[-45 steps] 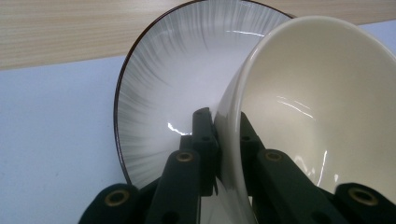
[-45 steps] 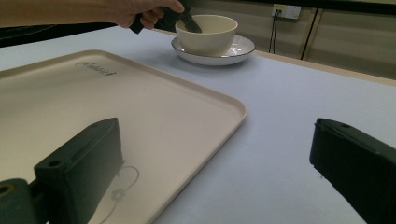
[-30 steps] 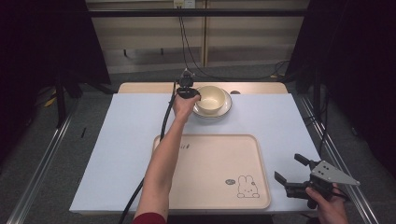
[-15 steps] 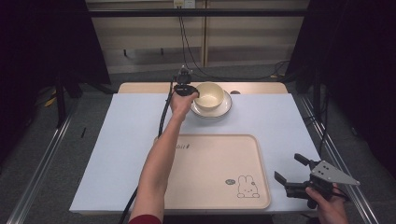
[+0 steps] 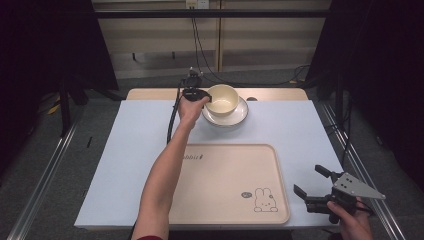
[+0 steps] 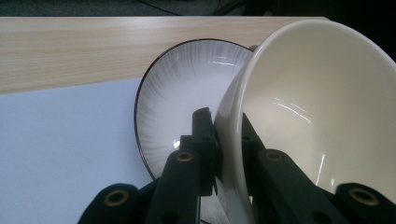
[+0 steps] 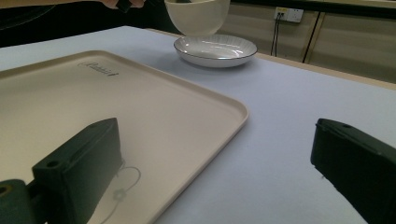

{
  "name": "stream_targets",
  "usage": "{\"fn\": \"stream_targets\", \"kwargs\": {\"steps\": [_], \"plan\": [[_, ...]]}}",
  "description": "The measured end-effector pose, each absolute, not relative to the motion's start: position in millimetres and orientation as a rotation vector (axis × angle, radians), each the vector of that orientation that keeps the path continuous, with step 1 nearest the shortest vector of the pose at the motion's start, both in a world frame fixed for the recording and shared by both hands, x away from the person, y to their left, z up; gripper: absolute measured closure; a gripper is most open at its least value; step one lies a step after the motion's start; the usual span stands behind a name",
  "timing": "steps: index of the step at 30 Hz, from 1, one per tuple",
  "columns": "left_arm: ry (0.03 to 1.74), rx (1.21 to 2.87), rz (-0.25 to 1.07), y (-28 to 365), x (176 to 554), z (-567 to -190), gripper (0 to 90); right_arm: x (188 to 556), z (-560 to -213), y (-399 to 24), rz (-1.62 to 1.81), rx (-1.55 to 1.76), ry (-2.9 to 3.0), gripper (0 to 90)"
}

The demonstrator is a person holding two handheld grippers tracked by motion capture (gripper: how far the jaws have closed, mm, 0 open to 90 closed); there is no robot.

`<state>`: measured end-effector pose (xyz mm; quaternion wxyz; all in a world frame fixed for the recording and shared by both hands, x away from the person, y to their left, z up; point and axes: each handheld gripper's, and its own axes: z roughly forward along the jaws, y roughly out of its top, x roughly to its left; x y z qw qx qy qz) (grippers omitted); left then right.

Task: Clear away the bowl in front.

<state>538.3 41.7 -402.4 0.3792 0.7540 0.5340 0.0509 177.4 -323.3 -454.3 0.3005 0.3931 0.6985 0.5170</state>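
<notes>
A cream bowl point(image 5: 222, 98) hangs tilted just above a white ribbed plate point(image 5: 239, 116) at the table's far middle. My left gripper point(image 5: 205, 99) is shut on the bowl's left rim. In the left gripper view one jaw is outside the bowl point(image 6: 308, 107) wall and one inside, with the plate point(image 6: 187, 93) below. In the right gripper view the bowl point(image 7: 198, 16) floats clear over the plate point(image 7: 215, 49). My right gripper point(image 5: 309, 179) stands open and empty near the front right corner, beside the beige tray point(image 5: 225, 185).
The tray point(image 7: 93, 98), printed with a rabbit, lies bare on the pale blue mat point(image 5: 135, 150). A wooden table strip point(image 6: 70, 51) runs along the back edge. Cables hang behind the table, and metal rails flank both sides.
My left gripper has risen a little and drifted left with the bowl, which now hangs off the plate. The right gripper has stayed put.
</notes>
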Motion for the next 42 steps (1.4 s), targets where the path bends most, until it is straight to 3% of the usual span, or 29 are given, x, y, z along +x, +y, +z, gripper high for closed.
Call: {"fn": "stream_targets", "kwargs": {"steps": [28, 42], "plan": [[1.260, 1.960, 0.092, 56.0, 504.2, -382.2, 83.6, 177.1, -454.2, -323.3, 1.371, 1.044, 1.855, 1.5], [1.196, 1.988, 0.079, 42.9, 484.3, -382.2, 83.5, 176.9, -453.6, -323.0, 1.367, 1.044, 1.850, 1.5]]}}
